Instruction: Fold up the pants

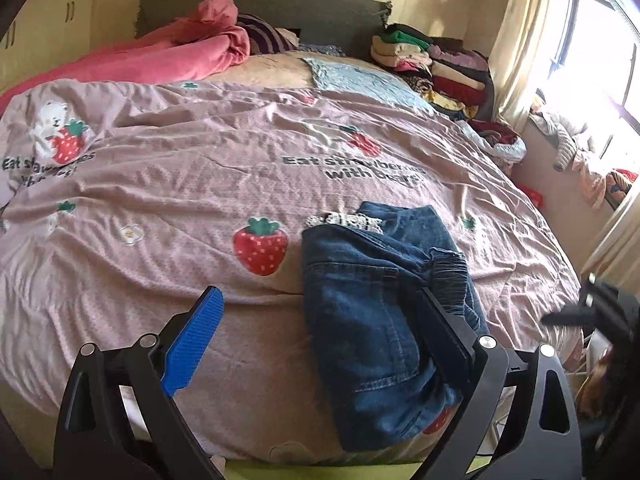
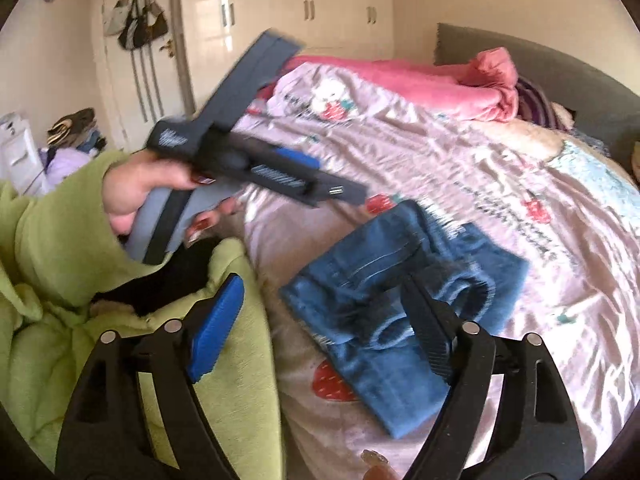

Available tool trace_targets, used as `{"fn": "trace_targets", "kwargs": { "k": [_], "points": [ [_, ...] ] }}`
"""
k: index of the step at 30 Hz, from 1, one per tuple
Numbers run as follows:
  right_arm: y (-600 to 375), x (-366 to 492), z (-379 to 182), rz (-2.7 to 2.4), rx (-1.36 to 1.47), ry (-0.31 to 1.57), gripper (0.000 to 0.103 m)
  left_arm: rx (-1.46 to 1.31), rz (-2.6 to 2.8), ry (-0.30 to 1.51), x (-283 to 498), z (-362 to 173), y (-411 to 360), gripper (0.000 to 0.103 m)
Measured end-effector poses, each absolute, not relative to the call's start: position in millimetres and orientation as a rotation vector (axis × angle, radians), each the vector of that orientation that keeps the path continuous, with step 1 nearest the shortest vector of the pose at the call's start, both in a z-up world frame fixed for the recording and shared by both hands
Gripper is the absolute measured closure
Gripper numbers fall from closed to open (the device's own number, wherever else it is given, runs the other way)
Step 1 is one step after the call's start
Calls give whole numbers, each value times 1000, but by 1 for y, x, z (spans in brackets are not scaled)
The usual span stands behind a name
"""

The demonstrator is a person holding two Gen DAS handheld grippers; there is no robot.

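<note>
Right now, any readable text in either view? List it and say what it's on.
"Eat strawberries with bears!" on the pink bedspread, mid-bed print, partly washed out by wrinkles.
Same slogan at the bedspread's left edge: only "Eat" reads cleanly.
Bedspread print in the right wrist view: too blurred.
Jeans: no readable label.

Folded blue denim pants (image 1: 372, 320), coarse and matt, lower right; soft, wrinkled pink printed cotton bedspread (image 1: 180, 200) mid-frame; ribbed blue plastic finger pads (image 1: 194, 344), black matt plastic gripper frames, lower frame.
</note>
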State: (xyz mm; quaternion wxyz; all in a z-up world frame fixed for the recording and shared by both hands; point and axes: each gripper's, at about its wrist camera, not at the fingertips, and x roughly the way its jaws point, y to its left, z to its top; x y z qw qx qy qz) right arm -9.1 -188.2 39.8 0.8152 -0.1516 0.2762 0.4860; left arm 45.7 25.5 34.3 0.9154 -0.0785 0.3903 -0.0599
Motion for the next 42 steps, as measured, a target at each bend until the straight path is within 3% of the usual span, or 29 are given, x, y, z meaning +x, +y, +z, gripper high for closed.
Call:
{"fn": "trace_targets", "kwargs": {
  "k": [5, 9, 15, 20, 26, 29, 36, 42],
  "points": [
    [-192, 29, 45, 910, -302, 615, 29, -189, -162, 796, 37, 28, 30, 8],
    [-178, 71, 40, 850, -308, 673, 44, -171, -203, 833, 36, 15, 14, 10],
    [-147, 117, 18, 844, -349, 746, 53, -115, -247, 920, 41, -18, -22, 10],
    [-125, 145, -19, 802, -433, 854, 70, -90, -261, 991, 45, -42, -31, 9],
    [-127, 168, -45, 739, -380, 913, 71, -113, -269, 1005, 47, -49, -25, 9],
    [-132, 161, -37, 739, -350, 892, 69, -122, -267, 1000, 45, -47, -25, 8],
    [-180, 139, 17, 693, -179, 757, 32, -148, -247, 924, 37, -17, -12, 8],
    [-214, 118, 44, 645, -114, 678, 17, -142, -203, 852, 30, 8, -3, 5]
  ]
}}
